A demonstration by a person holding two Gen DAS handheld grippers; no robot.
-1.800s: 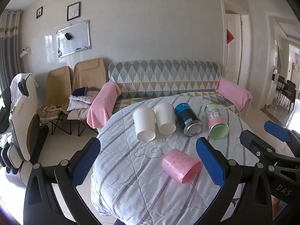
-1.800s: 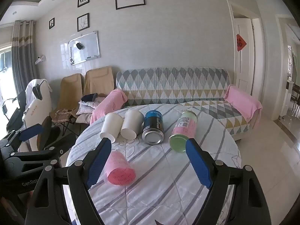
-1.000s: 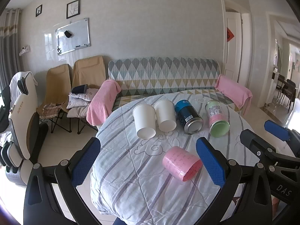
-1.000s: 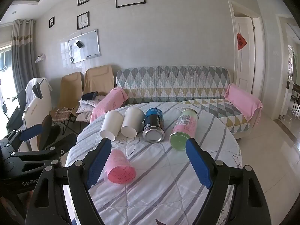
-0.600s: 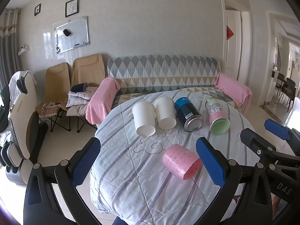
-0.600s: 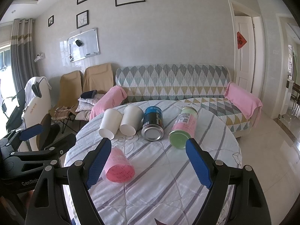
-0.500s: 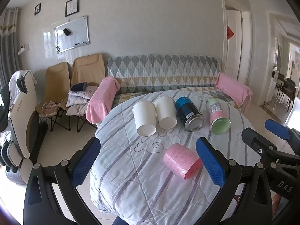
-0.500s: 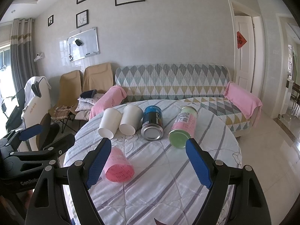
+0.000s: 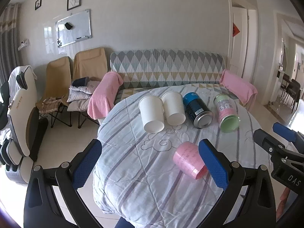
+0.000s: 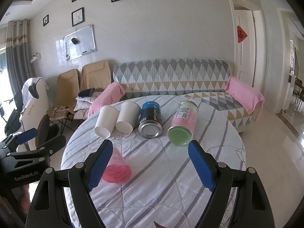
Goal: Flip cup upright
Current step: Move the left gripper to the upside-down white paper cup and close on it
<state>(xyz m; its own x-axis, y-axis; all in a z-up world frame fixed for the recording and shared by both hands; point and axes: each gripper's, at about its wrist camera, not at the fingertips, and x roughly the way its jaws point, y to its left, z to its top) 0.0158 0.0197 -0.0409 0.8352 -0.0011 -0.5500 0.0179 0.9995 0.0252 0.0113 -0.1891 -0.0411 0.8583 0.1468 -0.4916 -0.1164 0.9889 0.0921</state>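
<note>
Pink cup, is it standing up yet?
Not yet. The pink cup lies on its side on the table. Both grippers, left and right, are open and empty. Grabbing and flipping it is all left.

On the table, four containers lie in a row: two paper cups leftmost, then a can, then a jar. Nearer, alone, a cup lies on its side.
</note>
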